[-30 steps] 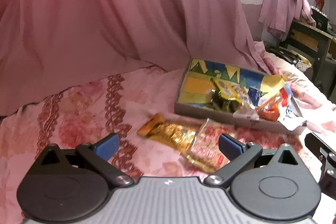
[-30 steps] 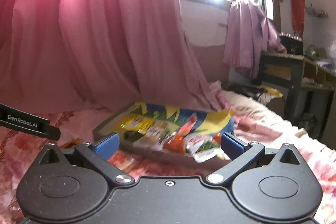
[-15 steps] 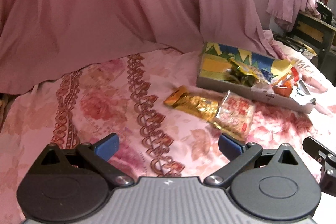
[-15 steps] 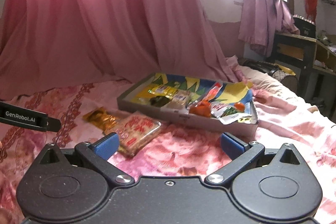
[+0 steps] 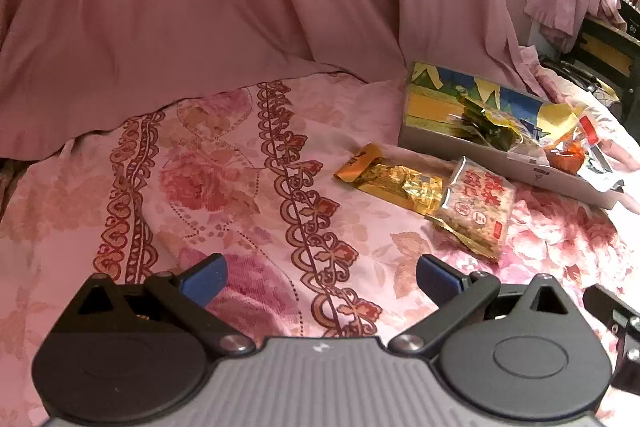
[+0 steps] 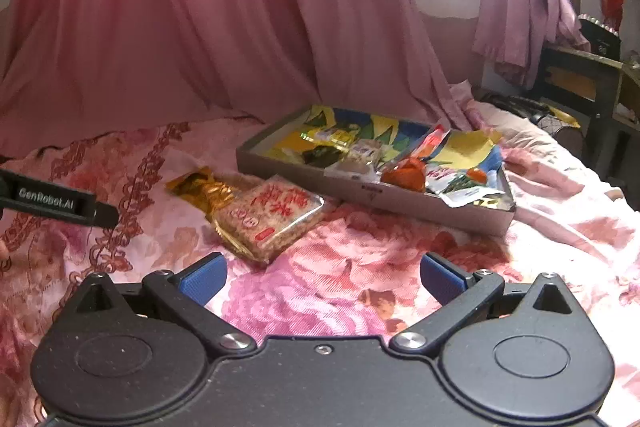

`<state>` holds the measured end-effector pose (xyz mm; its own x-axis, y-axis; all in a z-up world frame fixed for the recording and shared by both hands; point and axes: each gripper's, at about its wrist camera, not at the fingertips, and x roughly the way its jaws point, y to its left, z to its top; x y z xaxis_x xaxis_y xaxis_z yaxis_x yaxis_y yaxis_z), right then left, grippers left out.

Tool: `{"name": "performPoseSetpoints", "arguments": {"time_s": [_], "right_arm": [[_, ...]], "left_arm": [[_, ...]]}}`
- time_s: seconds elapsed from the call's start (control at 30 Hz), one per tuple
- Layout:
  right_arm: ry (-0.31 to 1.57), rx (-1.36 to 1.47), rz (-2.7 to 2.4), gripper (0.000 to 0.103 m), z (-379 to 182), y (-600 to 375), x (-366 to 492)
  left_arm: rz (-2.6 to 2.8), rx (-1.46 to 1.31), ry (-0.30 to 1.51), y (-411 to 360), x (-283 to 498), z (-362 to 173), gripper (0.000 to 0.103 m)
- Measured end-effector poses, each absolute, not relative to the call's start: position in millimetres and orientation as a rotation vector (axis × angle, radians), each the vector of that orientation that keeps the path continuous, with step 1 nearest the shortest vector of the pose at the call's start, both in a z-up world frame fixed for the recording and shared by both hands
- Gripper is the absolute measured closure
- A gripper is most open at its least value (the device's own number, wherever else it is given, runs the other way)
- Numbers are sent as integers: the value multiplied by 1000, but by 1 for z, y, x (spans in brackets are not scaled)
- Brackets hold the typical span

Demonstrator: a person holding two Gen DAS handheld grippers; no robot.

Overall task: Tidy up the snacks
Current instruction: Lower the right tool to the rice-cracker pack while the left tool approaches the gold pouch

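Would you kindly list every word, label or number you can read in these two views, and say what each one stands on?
"GenRobot.AI": white letters on the black bar of the left gripper, seen in the right wrist view.
Large red characters on the clear rice cracker packet: not legible enough to quote.
Small dark mark on the grey cardboard tray's front wall: too small to read.
Gold foil snack packet: no readable print.

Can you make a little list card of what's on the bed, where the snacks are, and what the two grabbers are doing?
surface: pink floral bedsheet
container: shallow grey cardboard tray, holding several packets
loose snacks: gold foil packet; clear rice-cracker packet with red print overlapping it
left gripper: open, empty
right gripper: open, empty
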<state>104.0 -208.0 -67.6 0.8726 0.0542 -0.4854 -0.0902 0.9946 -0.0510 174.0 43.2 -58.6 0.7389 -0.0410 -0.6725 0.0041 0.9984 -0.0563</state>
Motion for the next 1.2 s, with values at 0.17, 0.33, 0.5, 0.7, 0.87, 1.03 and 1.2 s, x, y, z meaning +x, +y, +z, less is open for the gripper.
{"name": "performPoseSetpoints", "arguments": {"time_s": [0.17, 0.33, 0.5, 0.7, 0.87, 1.03, 1.2], "right_arm": [[529, -96, 95, 1, -76, -200, 110], [547, -117, 115, 1, -81, -193, 114], [562, -134, 115, 1, -86, -189, 117], [571, -131, 105, 1, -90, -190, 122], [591, -121, 110, 1, -89, -186, 134], [621, -80, 103, 1, -88, -181, 156], [672, 34, 86, 1, -87, -171, 198]], "left_arm": [[-24, -45, 737, 49, 178, -64, 1], [-16, -51, 720, 55, 182, -67, 1], [-7, -47, 678, 55, 188, -66, 1], [-38, -17, 652, 54, 196, -60, 1], [-31, 23, 670, 52, 215, -65, 1], [-6, -21, 699, 61, 230, -68, 1], [4, -32, 720, 72, 242, -70, 1]]}}
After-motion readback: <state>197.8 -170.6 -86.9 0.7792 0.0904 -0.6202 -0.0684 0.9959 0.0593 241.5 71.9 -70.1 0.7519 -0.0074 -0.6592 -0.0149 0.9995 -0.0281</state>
